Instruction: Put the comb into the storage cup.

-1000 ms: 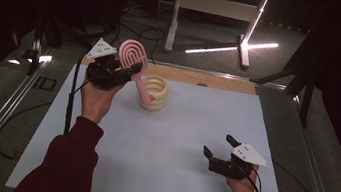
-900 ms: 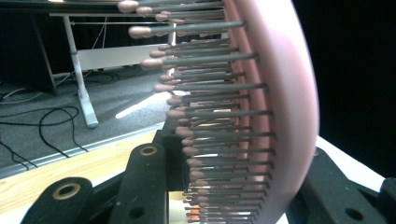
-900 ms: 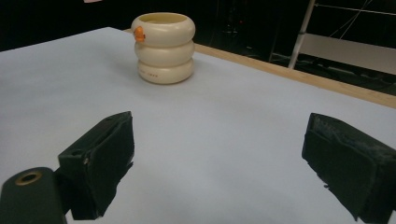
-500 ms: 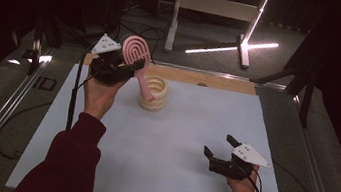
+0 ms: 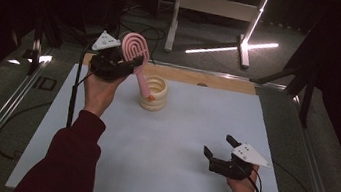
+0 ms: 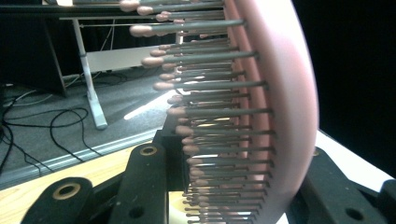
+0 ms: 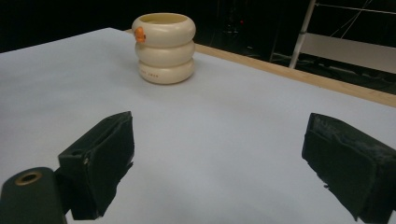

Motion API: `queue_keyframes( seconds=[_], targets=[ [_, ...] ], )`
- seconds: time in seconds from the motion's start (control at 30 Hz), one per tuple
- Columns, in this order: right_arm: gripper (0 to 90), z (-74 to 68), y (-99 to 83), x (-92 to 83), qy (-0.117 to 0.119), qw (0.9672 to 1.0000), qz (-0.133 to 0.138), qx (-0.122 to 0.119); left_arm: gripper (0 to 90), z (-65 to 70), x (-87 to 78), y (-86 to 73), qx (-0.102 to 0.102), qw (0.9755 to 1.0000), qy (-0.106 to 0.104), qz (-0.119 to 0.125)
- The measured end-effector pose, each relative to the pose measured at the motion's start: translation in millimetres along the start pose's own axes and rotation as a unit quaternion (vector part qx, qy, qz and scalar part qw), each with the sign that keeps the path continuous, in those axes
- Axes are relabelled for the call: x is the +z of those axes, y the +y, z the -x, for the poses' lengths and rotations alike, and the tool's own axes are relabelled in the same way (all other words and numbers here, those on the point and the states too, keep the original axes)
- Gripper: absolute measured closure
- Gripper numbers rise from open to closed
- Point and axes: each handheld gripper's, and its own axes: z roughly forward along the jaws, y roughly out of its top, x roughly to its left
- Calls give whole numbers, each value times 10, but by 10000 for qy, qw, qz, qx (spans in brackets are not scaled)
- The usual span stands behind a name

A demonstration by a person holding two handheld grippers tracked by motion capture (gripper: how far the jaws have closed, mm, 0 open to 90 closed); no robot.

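Step in hand: the left tongs grip a pink oval plastic hairbrush by its head, tilted, with its handle end at the rim of a cream three-ringed ceramic holder; judging by this, the brush is either going into the holder or coming out of it.
Left tongs: closed on the hairbrush, raised above the far left part of the desk.
Right tongs: jaws wide apart, nothing between them, held low near the front right of the desk, well apart from the holder.
Where the things are: the holder stands upright on the white sheet, near the far wooden edge; the brush leans over it from the left.
Next move: if it is to go in, the handle must be brought more upright and eased straight down the opening, without tipping the holder.
Left gripper view: the brush's rows of ball-tipped bristles seen close, between the black jaws.
Right gripper view: the holder from the side, with an orange mark on its top ring.
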Motion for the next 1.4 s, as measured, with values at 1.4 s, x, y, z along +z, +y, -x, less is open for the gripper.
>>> queue_keyframes(
  seconds=[1.4],
  targets=[
    [95, 3, 15, 3, 6, 10000, 13, 76, 637, -80, 247, 127, -215, 9994, 197, 186]
  ],
)
